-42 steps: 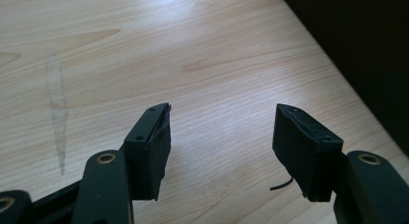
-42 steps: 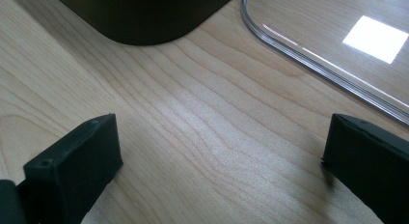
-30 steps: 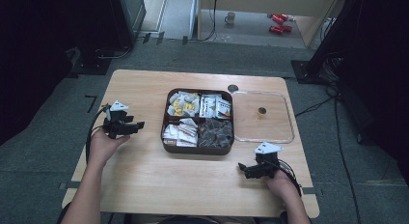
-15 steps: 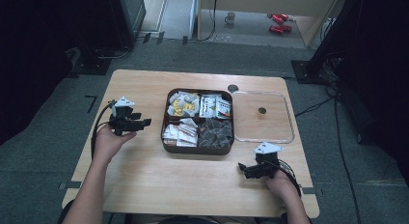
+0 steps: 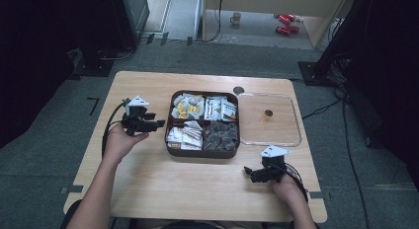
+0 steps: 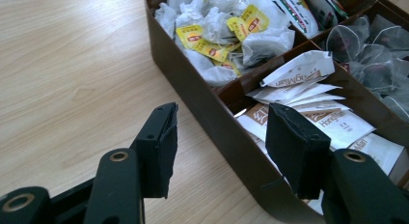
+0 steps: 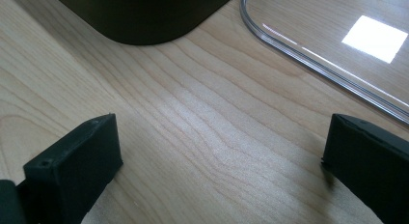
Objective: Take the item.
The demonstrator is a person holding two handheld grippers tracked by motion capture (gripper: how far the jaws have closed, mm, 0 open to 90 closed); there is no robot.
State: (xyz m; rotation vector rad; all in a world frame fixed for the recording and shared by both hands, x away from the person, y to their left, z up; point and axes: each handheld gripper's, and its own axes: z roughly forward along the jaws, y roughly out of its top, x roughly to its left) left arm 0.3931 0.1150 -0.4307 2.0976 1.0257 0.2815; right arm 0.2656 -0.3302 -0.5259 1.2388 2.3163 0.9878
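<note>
While the left gripper (image 5: pixel 157 124) hangs just beside the left wall of the brown box (image 5: pixel 174 151), its two black jaws are spread apart with nothing between them. In the left gripper view the box wall (image 6: pixel 202 103) is dark, smooth and shiny. The box is square with round corners and has four parts. One part holds crinkly white tea bags with yellow tags (image 6: pixel 219 33). The part nearest the jaws holds flat paper packets (image 6: pixel 308 96). Another holds see-through mesh bags (image 6: pixel 381 55).

The right gripper (image 5: pixel 249 173) sits low on the table, near the box's front right corner. Its jaws are wide apart and hold nothing. A clear plastic lid (image 5: pixel 296 140) lies flat just right of the box.

The table (image 5: pixel 197 189) is pale wood with wavy lines. The floor (image 5: pixel 44 155) is grey carpet, with a mug (image 5: pixel 236 17) standing on it far behind the table.
</note>
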